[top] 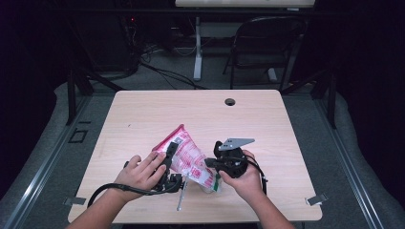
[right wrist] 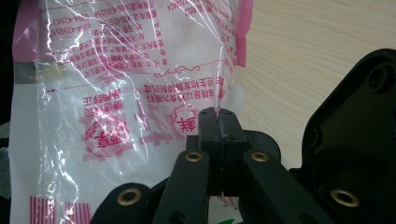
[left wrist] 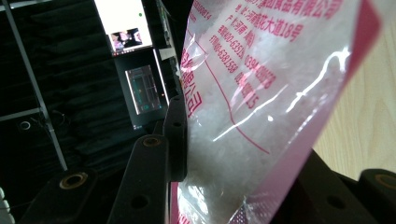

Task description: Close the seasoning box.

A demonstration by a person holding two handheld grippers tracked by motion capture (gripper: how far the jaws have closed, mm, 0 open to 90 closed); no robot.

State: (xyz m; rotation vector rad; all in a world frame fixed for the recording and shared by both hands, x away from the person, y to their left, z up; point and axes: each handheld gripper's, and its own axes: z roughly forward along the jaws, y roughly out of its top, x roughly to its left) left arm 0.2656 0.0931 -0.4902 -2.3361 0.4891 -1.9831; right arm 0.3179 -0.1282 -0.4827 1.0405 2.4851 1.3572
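Note:
A pink-and-clear plastic bag (top: 188, 155) of white grains, printed with red text, is held tilted above the wooden table (top: 143, 114) near its front edge. My left gripper (top: 173, 152) clasps its left side. In the left gripper view the bag (left wrist: 261, 93) bulges between the two jaws of this gripper (left wrist: 243, 154), and the left pad presses into it. My right gripper (top: 213, 162) meets the bag's lower right corner. In the right gripper view its jaws (right wrist: 218, 116) are pressed together with thin film of the bag (right wrist: 130, 93) pinched between them.
A slim metal tool (top: 180, 198) lies on the table below the bag, close to the front edge. A round cable hole (top: 230, 101) sits near the table's far edge. A folding chair (top: 267, 43) and cables stand on the floor beyond.

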